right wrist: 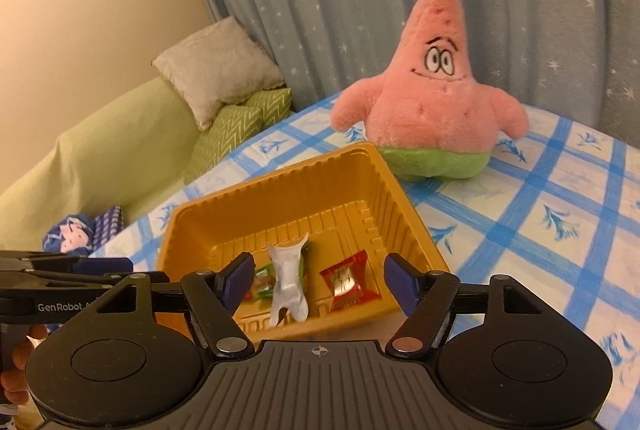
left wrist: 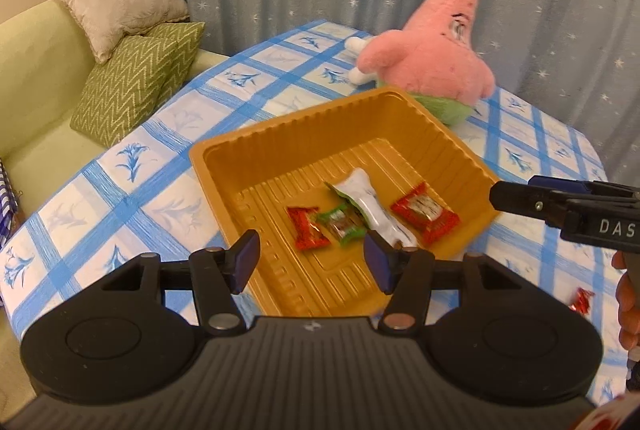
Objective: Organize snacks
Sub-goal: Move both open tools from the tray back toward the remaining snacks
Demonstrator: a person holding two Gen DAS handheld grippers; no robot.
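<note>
Four wrapped snacks [left wrist: 372, 216] already in the gold tray [left wrist: 224, 154], one red candy [left wrist: 583, 300] left on the tablecloth [left wrist: 132, 186]; left gripper [left wrist: 310, 258] and right gripper [right wrist: 320, 280] both wide, empty.

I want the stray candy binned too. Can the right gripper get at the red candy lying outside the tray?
Probably yes. The red candy lies on the bare tablecloth beside the tray, on the right gripper's side, uncovered, and that gripper's fingers are open and empty.
</note>
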